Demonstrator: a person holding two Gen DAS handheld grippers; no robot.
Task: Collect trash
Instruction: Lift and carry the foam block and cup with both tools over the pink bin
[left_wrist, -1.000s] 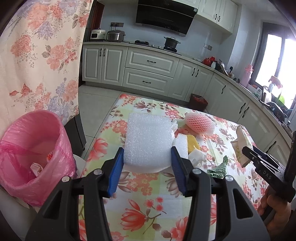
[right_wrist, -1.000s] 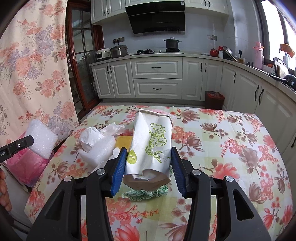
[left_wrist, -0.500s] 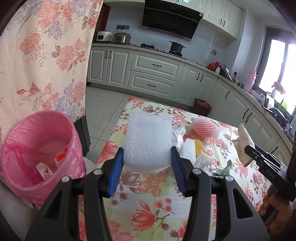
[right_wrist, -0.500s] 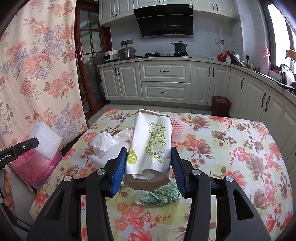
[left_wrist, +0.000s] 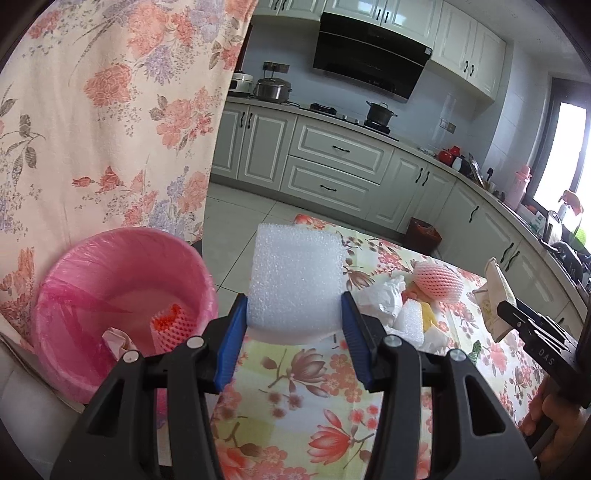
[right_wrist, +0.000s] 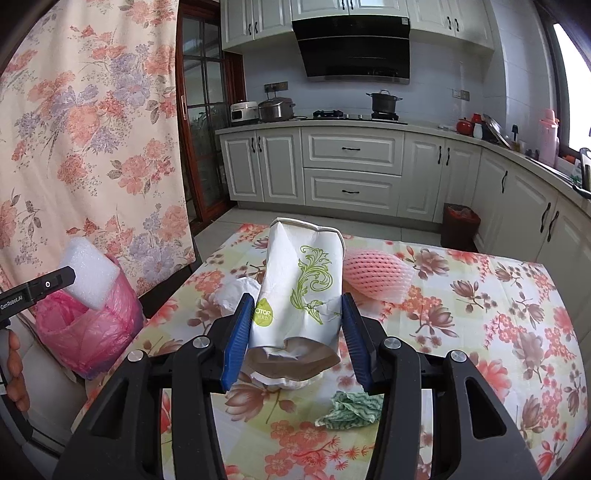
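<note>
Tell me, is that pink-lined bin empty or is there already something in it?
Not empty. The left wrist view looks down into the pink-lined bin: a pink foam fruit net and crumpled paper lie at its bottom.

Foam, film, paper and printed cloth

The foam block (left_wrist: 295, 280) looked white, pebbly and matt; the bin liner (left_wrist: 122, 280) was thin glossy pink plastic; the paper bag (right_wrist: 299, 295) was creased; the floral tablecloth (right_wrist: 480, 314) shone faintly.

1. Daylight is streaming in from the window (left_wrist: 570, 177) at the right, blowing out to white glare there.
2. The room is showing bright and even, with soft shadows.
3. Fisheye distortion is bending the cabinets (right_wrist: 351, 166) and curtain (right_wrist: 85, 122) near the edges.
4. Dark vignetting is closing the corners; focus is staying sharp.
</note>
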